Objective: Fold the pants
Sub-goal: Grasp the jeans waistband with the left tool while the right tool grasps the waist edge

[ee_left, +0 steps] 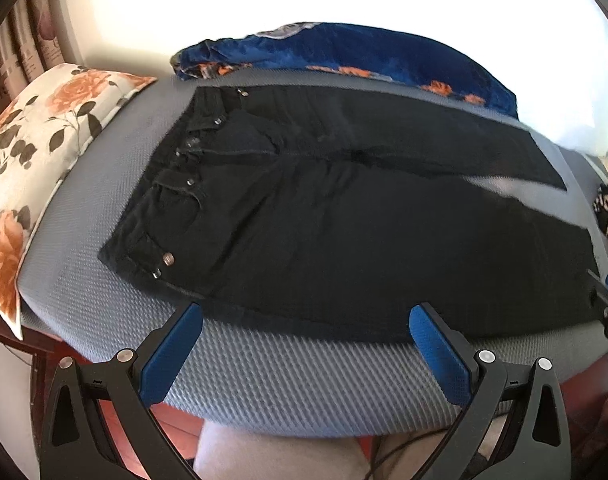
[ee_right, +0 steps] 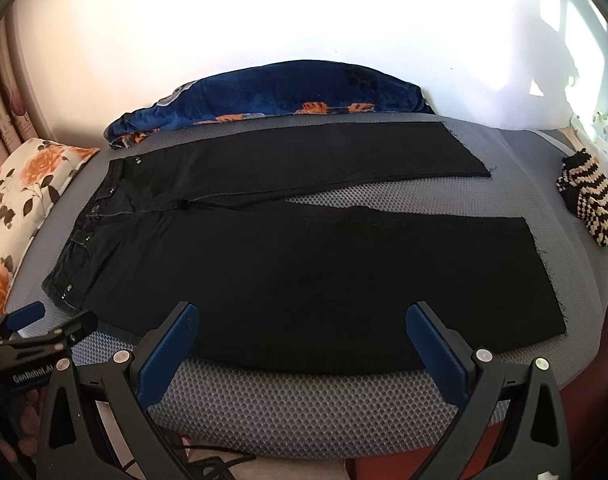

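Note:
Black pants (ee_left: 323, 220) lie flat on a grey textured mattress (ee_left: 284, 380), waistband to the left, both legs spread apart to the right; they also show in the right wrist view (ee_right: 304, 272). My left gripper (ee_left: 305, 324) is open and empty, hovering at the near edge of the pants below the waist. My right gripper (ee_right: 302, 324) is open and empty at the near edge of the near leg. The left gripper also shows at the lower left of the right wrist view (ee_right: 44, 328).
A floral pillow (ee_left: 36, 152) lies at the left end of the mattress (ee_right: 304, 404). A blue floral blanket (ee_right: 272, 96) is bunched behind the pants by the white wall. A striped knitted item (ee_right: 591, 204) lies at the right end.

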The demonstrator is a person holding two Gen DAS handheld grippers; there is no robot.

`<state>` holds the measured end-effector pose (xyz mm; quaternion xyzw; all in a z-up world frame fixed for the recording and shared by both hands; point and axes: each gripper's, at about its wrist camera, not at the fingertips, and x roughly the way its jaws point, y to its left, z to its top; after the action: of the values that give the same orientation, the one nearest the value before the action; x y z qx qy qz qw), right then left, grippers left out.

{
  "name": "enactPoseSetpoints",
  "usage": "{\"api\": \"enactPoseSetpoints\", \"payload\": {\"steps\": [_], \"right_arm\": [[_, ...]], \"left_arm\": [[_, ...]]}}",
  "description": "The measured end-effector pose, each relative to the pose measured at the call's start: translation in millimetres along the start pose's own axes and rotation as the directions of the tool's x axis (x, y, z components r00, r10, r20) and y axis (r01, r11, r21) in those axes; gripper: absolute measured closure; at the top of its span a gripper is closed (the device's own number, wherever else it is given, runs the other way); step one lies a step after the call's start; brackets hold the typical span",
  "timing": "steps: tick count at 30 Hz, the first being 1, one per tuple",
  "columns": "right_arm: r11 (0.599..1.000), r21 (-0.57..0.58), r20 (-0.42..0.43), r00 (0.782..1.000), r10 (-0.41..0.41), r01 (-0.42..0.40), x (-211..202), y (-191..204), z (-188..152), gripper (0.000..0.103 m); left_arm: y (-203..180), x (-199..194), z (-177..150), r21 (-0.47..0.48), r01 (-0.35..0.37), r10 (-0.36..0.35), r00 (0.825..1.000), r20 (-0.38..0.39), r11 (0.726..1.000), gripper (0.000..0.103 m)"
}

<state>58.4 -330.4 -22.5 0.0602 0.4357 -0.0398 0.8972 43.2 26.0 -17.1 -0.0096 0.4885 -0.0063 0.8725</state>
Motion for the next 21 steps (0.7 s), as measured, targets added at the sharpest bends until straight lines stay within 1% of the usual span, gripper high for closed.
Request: {"api": "enactPoseSetpoints", "payload": {"steps": [4,7,10,12,14,16,19,21], "right_arm": [[1.000,-0.028,0.008,1.000,0.001,-0.001,7,6,12,0.000],[0.999,-0.047,0.035,0.999,0.029,-0.027,12,12,25,0.000],[0.995,-0.064,0.053,0.995,0.083,-0.079,18,17,43,0.000],[0.991,-0.069,0.065,0.991,0.118,-0.113,25,19,56,0.000],[0.986,-0.067,0.061,0.986,0.157,-0.153,35,21,72,0.000],[0.981,-0.059,0.061,0.980,0.190,-0.186,44,21,83,0.000],[0.974,-0.046,0.039,0.973,0.226,-0.224,64,23,103,0.000],[0.971,-0.036,0.030,0.971,0.237,-0.236,76,25,113,0.000]], "left_arm": [[19,7,25,-0.051,0.030,-0.030,1.000,0.002,0.998,0.000],[37,14,47,-0.079,0.045,-0.044,0.999,0.014,0.996,0.002],[57,26,74,-0.091,0.053,-0.051,0.998,0.023,0.994,0.010],[70,35,91,-0.092,0.062,-0.060,0.998,0.030,0.994,0.019],[86,47,113,-0.100,0.099,-0.095,0.995,0.038,0.990,0.025],[100,61,134,-0.098,0.125,-0.122,0.992,0.043,0.987,0.027],[122,84,163,-0.099,0.201,-0.198,0.979,0.042,0.974,0.031],[136,101,180,-0.126,0.248,-0.246,0.969,0.029,0.961,0.034]]}}
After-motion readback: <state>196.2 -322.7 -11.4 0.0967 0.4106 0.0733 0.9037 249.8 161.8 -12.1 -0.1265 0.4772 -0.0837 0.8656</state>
